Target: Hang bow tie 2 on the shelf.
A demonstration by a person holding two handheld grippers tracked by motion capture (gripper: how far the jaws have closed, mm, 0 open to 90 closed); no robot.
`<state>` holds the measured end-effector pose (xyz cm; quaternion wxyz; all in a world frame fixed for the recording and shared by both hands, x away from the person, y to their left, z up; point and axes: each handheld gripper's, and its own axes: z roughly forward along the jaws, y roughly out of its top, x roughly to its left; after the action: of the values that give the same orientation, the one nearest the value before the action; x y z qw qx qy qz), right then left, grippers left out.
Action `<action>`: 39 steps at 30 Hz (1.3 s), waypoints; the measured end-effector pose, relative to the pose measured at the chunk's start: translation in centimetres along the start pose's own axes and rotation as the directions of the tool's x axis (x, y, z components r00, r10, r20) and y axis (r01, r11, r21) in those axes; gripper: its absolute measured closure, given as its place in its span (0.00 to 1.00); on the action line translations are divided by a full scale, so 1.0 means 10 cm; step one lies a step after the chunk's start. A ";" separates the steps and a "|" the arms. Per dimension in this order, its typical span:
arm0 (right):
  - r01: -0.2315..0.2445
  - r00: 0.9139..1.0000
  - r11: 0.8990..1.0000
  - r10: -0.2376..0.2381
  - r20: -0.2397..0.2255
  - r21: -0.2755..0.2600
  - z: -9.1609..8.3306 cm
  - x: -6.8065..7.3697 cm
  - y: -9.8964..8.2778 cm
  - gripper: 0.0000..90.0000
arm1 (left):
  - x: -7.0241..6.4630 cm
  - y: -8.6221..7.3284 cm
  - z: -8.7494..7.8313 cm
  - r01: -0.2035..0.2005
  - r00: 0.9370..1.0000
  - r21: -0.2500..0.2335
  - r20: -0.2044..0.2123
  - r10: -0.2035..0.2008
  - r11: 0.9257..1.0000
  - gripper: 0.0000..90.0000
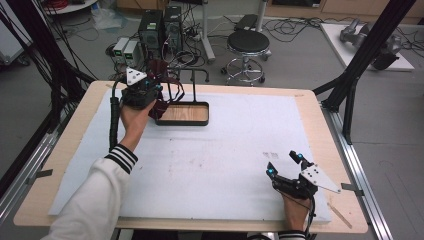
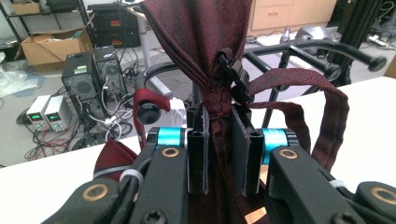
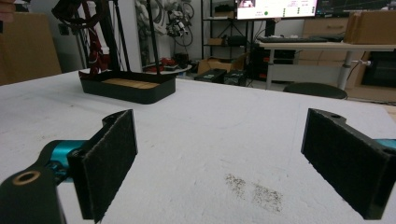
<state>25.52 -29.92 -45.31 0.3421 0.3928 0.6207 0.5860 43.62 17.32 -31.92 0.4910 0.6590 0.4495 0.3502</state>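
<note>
From the high view, the left gripper (image 1: pixel 150 92) was raised at the far left of the white table mat (image 1: pixel 225 150), beside a black tray with a wooden floor (image 1: pixel 183 114) from which a thin black rack (image 1: pixel 192 75) rose, and dark red cloth (image 1: pixel 159 107) hung around its tip, too small there to read. The left gripper view gave what that angle could not: the jaws were drawn close together and pinched a gathered neck of the dark red cloth (image 2: pixel 212 70), just below a black clip (image 2: pixel 231 74), while a maroon strap (image 2: pixel 327 112) looped off to one side near the rack's black bars (image 2: pixel 322 49). The right gripper (image 1: pixel 285 165) rested low on the near right of the mat, well apart from the tray. Its own view showed the jaws spread wide with nothing between them, bare mat (image 3: pixel 224 140) and a small grey smudge (image 3: pixel 254 191) ahead, and the tray (image 3: pixel 128 88) far off.
</note>
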 end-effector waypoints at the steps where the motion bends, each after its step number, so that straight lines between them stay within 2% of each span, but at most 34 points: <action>1: 0.002 1.000 1.000 -0.002 0.000 0.000 0.00 0.00 0.00 0.11 | 0.00 0.00 0.00 0.000 1.000 0.000 0.000 0.000 1.000 0.86; 8: 0.002 1.000 1.000 -0.002 0.001 -0.001 0.00 0.00 0.00 0.11 | 0.02 0.08 -0.02 0.006 1.000 -0.023 -0.023 -0.006 1.000 0.86; 30: 0.000 1.000 1.000 0.000 -0.001 0.000 0.00 0.00 0.00 0.11 | 0.01 -0.01 0.14 0.046 0.998 0.007 -0.043 -0.046 0.999 0.86; 35: 0.001 1.000 1.000 -0.001 0.000 0.000 0.00 0.00 0.00 0.11 | 0.01 -0.01 0.16 0.064 0.997 -0.006 -0.040 -0.064 0.998 0.86; 39: 0.001 1.000 1.000 -0.001 0.000 0.000 0.00 0.00 0.00 0.11 | -0.01 0.01 0.14 0.045 0.998 -0.024 -0.037 -0.046 0.999 0.86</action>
<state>25.54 -29.92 -45.31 0.3424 0.3925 0.6209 0.5857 44.84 16.76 -32.21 0.4978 0.6362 0.4694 0.3566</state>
